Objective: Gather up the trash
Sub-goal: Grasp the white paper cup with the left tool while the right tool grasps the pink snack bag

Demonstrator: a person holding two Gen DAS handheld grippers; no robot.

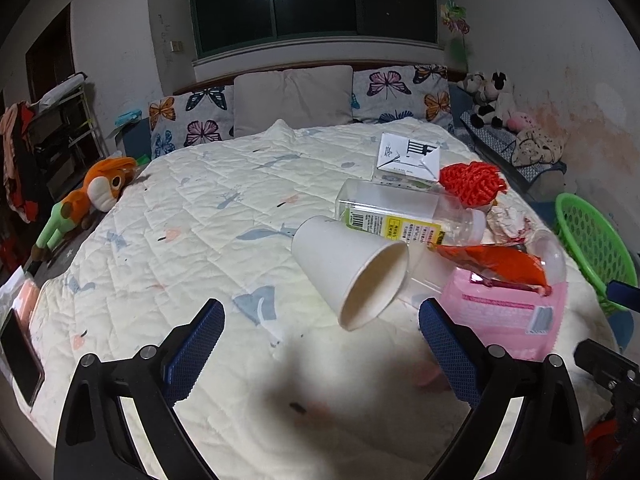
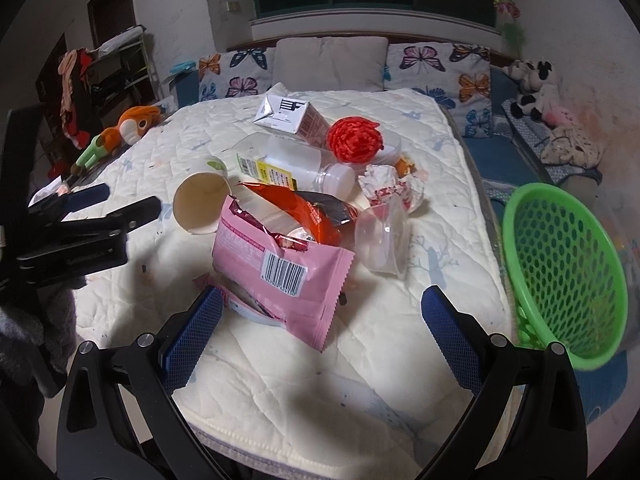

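Quilt point(image 1: 168, 248) lies bare beneath both of your grippers, with nothing between either pair of blue pads. Your left gripper point(image 1: 322, 336) is spread wide and empty above the bed; the open stretch of quilt runs to its left and ahead, as far as the pillows point(image 1: 294, 98). Your right gripper point(image 2: 322, 316) is likewise spread and empty, hanging over the near edge of the mattress, whose seam shows directly below it.

Trash sits in one cluster at bed centre. Nearest the right gripper is the pink wrapper point(image 2: 280, 264), its corner lying just ahead of the left pad. An orange wrapper point(image 2: 308, 216) rests on top of it. Beside these, a clear cup point(image 2: 384, 236) lies tilted. The paper cup point(image 1: 352, 268) lies on its side with its mouth toward the left gripper, just ahead of the pads. Behind it lies a clear bottle point(image 1: 384, 208), then crumpled paper point(image 2: 390, 188), a red mesh ball point(image 2: 354, 138) and a carton point(image 1: 408, 158) farthest back.

The green basket point(image 2: 560, 264) stands off the bed's right edge, beside the mattress and near the right gripper.

The right view alone shows the mattress's near edge and right edge, and your left gripper from the side at frame left. The left view alone shows a phone point(image 1: 20, 356) at the bed's left edge. A plush toy point(image 1: 96, 196) lies on that same edge farther back.
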